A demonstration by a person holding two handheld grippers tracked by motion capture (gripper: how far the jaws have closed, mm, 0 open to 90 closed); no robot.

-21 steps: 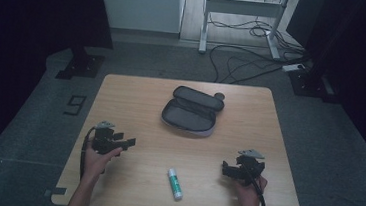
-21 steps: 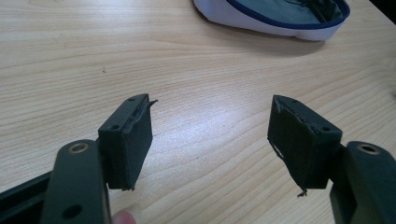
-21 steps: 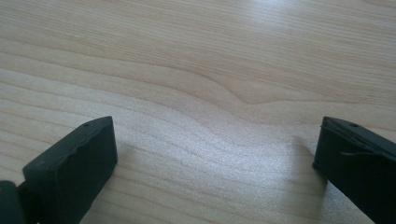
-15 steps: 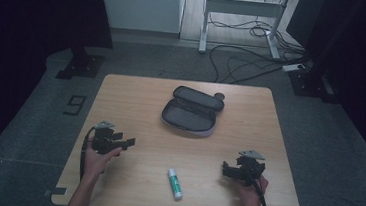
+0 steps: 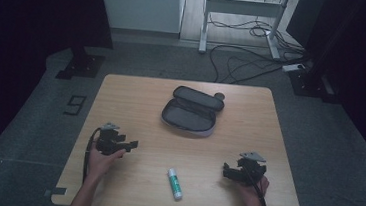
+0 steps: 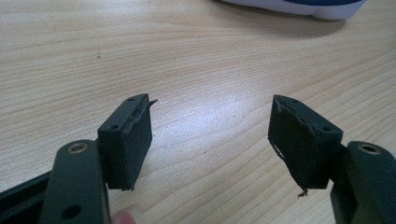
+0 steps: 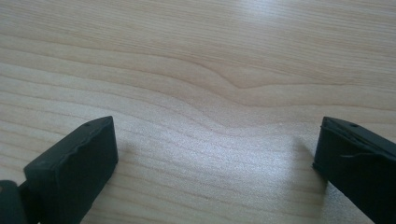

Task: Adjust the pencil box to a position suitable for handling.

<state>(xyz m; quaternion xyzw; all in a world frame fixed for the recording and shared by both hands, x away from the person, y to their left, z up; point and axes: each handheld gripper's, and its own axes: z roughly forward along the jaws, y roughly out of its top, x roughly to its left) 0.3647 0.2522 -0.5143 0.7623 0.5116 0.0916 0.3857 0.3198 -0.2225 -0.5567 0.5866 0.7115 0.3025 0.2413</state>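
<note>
Inspector: Start at the middle of the table (image 5: 121,92).

Clerk: An open case (image 5: 191,113) lies there, nearer the far edge, lid folded back towards that edge. Something small and dark sits against its far right end; I cannot tell what. A glue stick (image 5: 174,183), white with a green label, lies flat near the near edge, about midway along it, well apart from the case.

Inspector: The left gripper (image 5: 129,143)?

Clerk: Held low near the left edge, pointing right. Its jaws stand apart with only bare wood between them in the left gripper view (image 6: 210,133).

Inspector: And the right gripper (image 5: 226,168)?

Clerk: Near the near right corner, pointing left. Jaws spread wide, nothing between them (image 7: 215,149).
</note>
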